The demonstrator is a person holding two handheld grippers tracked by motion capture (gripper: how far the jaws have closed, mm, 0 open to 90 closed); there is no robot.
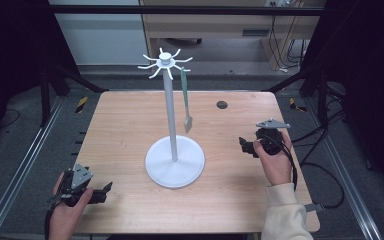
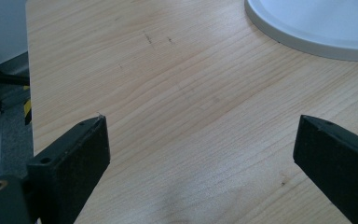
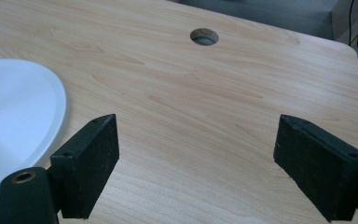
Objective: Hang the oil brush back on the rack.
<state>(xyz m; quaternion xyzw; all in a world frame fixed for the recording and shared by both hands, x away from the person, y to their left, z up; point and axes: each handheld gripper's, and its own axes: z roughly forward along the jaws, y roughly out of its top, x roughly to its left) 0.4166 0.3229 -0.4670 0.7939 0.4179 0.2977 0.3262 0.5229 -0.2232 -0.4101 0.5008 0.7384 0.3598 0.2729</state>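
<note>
Left gripper (image 1: 105,190), jaws apart, empty, at near-left table (image 1: 130,120) corner; right gripper (image 1: 243,145), jaws apart, empty, right of stand. White hook stand (image 1: 172,125), centre; green spatula (image 1: 186,102) hanging from one hook.

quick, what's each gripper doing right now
Left gripper: open, jaws wide apart over bare table, holding nothing.
Right gripper: open, holding nothing.

A light wooden table (image 1: 125,120) carries a white round-based stand (image 1: 174,161) at its middle.
</note>
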